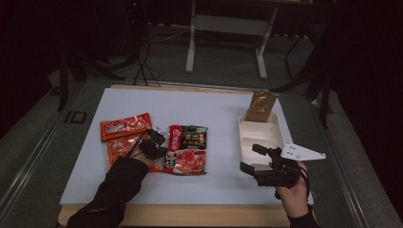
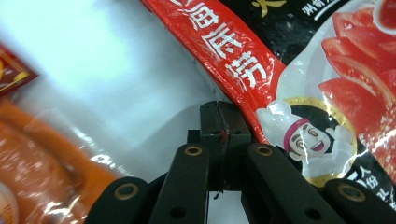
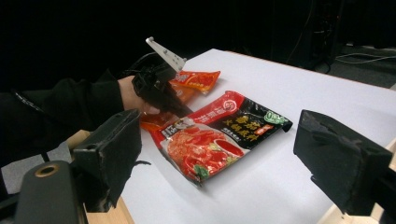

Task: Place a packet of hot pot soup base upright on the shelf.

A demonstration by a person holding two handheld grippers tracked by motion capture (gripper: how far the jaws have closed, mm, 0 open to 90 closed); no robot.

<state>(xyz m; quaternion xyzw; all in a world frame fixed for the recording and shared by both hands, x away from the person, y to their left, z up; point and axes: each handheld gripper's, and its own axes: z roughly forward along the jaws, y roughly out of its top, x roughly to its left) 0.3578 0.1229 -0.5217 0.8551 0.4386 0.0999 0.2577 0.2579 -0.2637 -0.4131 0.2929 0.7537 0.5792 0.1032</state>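
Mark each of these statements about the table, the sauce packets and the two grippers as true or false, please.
1. The left gripper has its jaws closed together at the edge of the large black and red sauce packet. True.
2. The right gripper is shut on a packet. False: its jaws stand wide apart with nothing between them.
3. The brown pouch rests at the far end of the white compartment tray. True.
4. The white compartment tray is on the person's left side. False: it is on the right, near the right gripper.
5. The two orange packets lie left of the black and red one. True.
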